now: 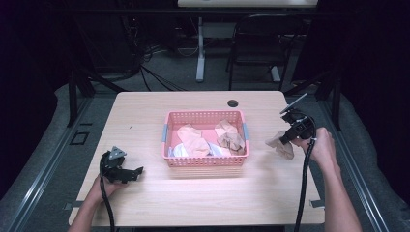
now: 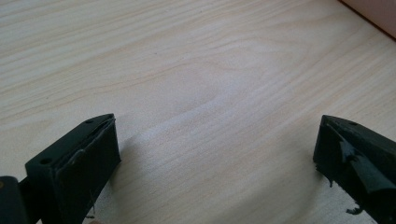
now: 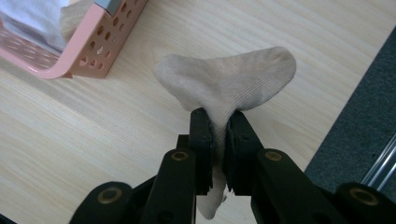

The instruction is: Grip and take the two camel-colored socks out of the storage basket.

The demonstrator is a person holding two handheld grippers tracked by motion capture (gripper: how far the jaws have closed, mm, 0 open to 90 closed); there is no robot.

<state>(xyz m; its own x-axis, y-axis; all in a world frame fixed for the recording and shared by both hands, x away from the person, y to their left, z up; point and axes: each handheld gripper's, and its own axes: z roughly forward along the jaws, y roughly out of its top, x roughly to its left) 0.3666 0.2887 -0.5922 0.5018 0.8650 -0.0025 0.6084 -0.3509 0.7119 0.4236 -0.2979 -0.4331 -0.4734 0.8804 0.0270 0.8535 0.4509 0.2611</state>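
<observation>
the right gripper [image 3: 219,123] is seen clamped on a beige sock [image 3: 229,79], which is held just right of the pink basket [image 1: 205,162] and above the wooden table [image 1: 145,116], its bunched ends fanning out beyond the black jaws. the left gripper [image 2: 217,154] is held low over bare tabletop at the near left, jaws wide apart with nothing between them. crumpled beige and white garments [image 1: 193,140] are noted lying inside the basket.

desk: pale wood-grain desk [image 1: 203,193], round cable hole [image 1: 233,103] at far edge
chair: black metal-framed chair [image 1: 263,38] beyond the desk
floor: grey carpet [image 1: 43,140], black cables [image 1: 145,63]
</observation>
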